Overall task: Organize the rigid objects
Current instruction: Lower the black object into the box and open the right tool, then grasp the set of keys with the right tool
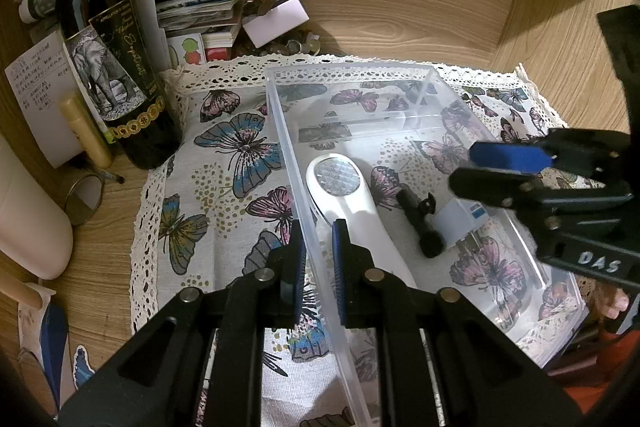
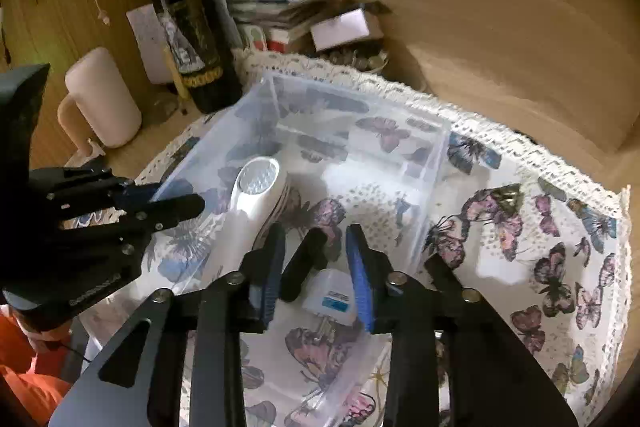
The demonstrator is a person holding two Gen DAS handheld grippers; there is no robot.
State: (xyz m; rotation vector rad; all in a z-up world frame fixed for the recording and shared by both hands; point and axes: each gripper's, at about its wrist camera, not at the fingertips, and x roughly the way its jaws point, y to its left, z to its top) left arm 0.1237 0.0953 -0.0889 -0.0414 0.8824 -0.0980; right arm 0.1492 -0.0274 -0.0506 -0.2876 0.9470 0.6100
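1. Left gripper clamped on the near left wall of the clear plastic bin, one pad either side of the rim, steadying it on the butterfly cloth that covers the worktop.
2. Right gripper parted above the near end of the bin, pads clear of everything; black cylindrical tool and small white adapter lying between and just below the fingers, both resting on the bin floor and pressed by nothing.
3. White handheld device with a round textured head already lying in the bin along the left wall, just left of the black tool.
4. Step in hand, by the look of it: release of an item into the bin (no telling from here which of the two).
5. Next move: lift the right gripper straight up clear of the walls, then go looking for another loose rigid item; none lies on the cloth, so probably among the clutter far left by the wine bottle. Left grip best kept on, against sliding.
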